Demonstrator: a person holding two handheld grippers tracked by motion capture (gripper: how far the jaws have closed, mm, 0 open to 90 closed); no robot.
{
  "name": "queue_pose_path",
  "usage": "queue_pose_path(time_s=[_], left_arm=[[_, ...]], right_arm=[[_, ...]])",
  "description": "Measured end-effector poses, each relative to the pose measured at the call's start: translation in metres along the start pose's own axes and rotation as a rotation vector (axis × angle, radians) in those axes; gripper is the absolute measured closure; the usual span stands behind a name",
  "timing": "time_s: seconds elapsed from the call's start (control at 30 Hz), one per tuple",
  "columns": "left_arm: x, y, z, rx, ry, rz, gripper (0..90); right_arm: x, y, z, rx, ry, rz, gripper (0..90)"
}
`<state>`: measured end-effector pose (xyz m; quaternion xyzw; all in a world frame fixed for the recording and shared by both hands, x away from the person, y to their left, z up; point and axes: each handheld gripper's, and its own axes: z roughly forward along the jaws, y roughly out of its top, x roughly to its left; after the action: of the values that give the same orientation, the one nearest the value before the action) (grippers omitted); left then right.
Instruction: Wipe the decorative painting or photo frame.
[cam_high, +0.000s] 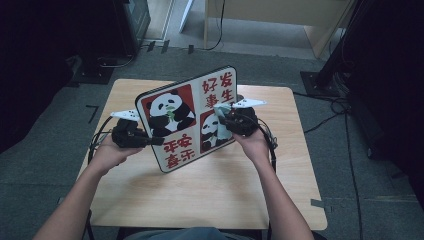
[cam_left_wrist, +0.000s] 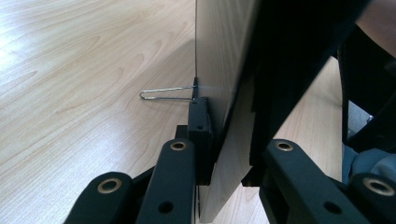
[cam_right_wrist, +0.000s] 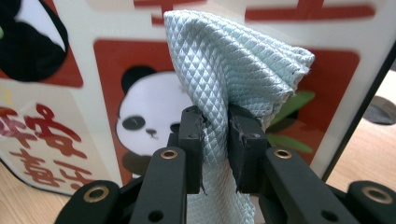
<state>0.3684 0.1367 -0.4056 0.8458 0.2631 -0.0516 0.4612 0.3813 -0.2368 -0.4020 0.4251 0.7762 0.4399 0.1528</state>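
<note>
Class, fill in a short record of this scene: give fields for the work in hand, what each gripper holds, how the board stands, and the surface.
work: wiping a panda board with a cloth
left gripper: shut on the board's edge, holding it up
right gripper: shut on the cloth, in front of the board's picture side
board: tilted, its lower corner near the table
surface: light wooden table
</note>
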Motion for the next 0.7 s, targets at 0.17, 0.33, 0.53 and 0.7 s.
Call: queue_pose_path(time_s=[0.17,0.33,0.53,0.7], left_arm=[[-0.001,0.0,0.0,0.001,0.004,0.0,80.2],[0.0,0.0,0.0,0.0,0.003,0.0,80.1],[0.0,0.0,0.0,0.0,0.002,0.0,80.1],[-0.001,0.0,0.001,0.0,0.001,0.0,80.1]], right_arm=[[0.0,-0.009,0.003,0.011,-0.006,-0.005,76.8],[0.0,-0.018,0.007,0.029,0.0,0.009,76.8],[0.001,-0.029,0.012,0.045,0.006,0.028,76.7],[0.001,-0.038,0.015,0.051,0.007,0.024,77.1]])
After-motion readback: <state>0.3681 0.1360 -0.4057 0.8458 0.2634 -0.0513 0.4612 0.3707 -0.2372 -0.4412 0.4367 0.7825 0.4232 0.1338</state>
